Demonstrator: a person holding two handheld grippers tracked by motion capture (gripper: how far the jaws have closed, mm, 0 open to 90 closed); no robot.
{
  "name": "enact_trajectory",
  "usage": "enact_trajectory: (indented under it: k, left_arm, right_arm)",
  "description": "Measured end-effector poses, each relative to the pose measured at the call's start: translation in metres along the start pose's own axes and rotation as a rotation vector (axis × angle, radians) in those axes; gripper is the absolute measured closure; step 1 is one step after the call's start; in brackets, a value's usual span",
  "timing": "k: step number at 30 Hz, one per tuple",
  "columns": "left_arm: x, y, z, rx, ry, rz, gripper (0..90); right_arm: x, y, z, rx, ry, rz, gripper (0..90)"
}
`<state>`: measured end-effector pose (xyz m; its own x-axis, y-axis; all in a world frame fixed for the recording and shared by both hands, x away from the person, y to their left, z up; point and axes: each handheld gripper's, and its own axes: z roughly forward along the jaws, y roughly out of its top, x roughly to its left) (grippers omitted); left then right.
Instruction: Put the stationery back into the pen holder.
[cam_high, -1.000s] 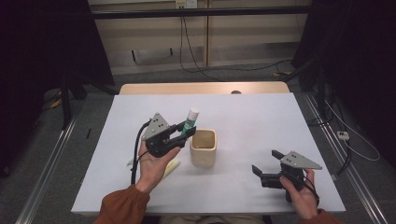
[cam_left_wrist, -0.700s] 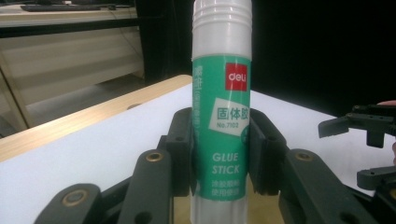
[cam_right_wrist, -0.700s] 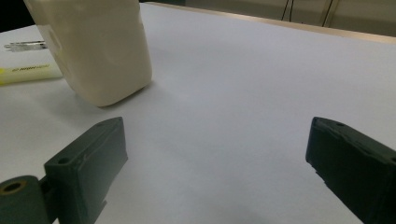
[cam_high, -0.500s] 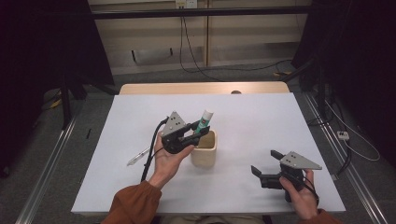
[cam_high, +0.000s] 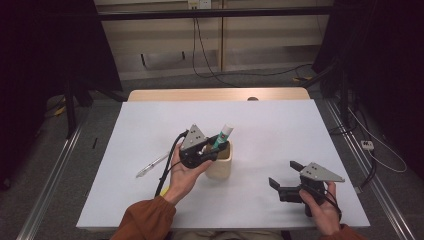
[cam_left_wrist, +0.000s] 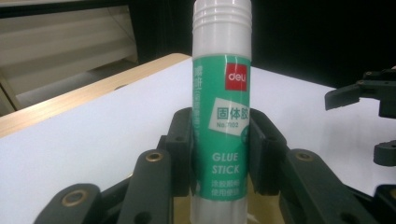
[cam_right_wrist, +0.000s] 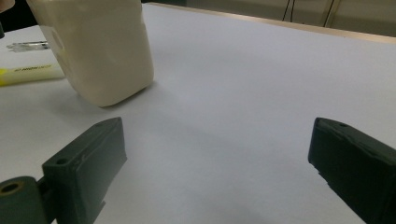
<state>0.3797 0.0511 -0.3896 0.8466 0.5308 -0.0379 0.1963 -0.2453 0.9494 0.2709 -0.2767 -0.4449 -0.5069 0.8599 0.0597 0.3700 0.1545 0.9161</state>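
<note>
A green and white glue stick (cam_high: 222, 135) (cam_left_wrist: 222, 121) is clamped between the jaws of my left gripper (cam_high: 215, 145) (cam_left_wrist: 220, 156). It is held a little tilted, its white cap up, right over the mouth of a cream cup (cam_high: 220, 163) (cam_right_wrist: 98, 46) standing mid-table. Whether its lower end touches the cup is hidden. My right gripper (cam_high: 283, 174) (cam_right_wrist: 215, 163) rests low near the front right of the white table (cam_high: 280, 125), open, with nothing between its fingers, and points toward the cup.
A clear pen (cam_high: 152, 165) (cam_right_wrist: 25, 45) lies on the table left of the cup. A yellow highlighter (cam_right_wrist: 28, 73) lies near it, under the left hand. A wooden strip (cam_high: 215, 94) borders the far edge. Cables run across the floor behind.
My left gripper has carried the glue stick to the right, from left of the cup to over its mouth. The right gripper has stayed put.
</note>
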Motion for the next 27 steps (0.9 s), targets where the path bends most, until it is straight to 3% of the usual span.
enact_trajectory:
  k: [6, 7, 9, 10, 13, 15, 18, 21, 25, 27]
  left_arm:
    - [0.000, -0.003, 0.002, 0.008, 0.003, 0.001, 65.3]
    - [-0.001, -0.003, 0.002, 0.000, 0.005, 0.004, 61.1]
    - [-0.001, -0.001, 0.000, -0.012, 0.013, 0.001, 44.4]
    - [-0.001, 0.000, -0.001, -0.019, 0.013, 0.006, 41.7]
    - [-0.001, 0.000, -0.002, -0.016, 0.001, 0.015, 37.0]
    - [-0.002, 0.001, -0.002, -0.007, 0.000, 0.000, 28.9]
    - [-0.002, 0.004, -0.003, 0.001, 0.020, 0.007, 24.2]
    - [-0.001, 0.009, -0.009, 0.017, 0.036, -0.013, 14.5]
    - [0.003, 0.014, -0.020, 0.032, 0.054, -0.016, 10.0]
    - [0.008, 0.014, -0.025, 0.036, 0.058, -0.041, 9.7]
  right_arm:
    - [0.001, 0.000, 0.001, 0.005, 0.008, -0.005, 3.7]
    - [0.001, 0.000, 0.001, 0.003, 0.009, -0.007, 3.7]
    - [0.002, 0.000, 0.001, 0.004, 0.009, -0.011, 3.7]
    - [0.002, 0.000, 0.001, 0.007, 0.016, -0.016, 3.6]
    - [0.004, 0.000, 0.002, 0.011, 0.027, -0.025, 3.6]
    - [0.004, 0.000, 0.002, 0.011, 0.028, -0.022, 3.7]
    - [0.003, 0.000, 0.001, 0.007, 0.023, -0.014, 3.6]
    - [0.003, 0.000, 0.001, 0.005, 0.023, -0.014, 3.6]
    - [0.003, 0.000, 0.001, 0.006, 0.024, -0.014, 3.6]
    - [0.003, 0.000, 0.001, 0.005, 0.024, -0.014, 3.6]
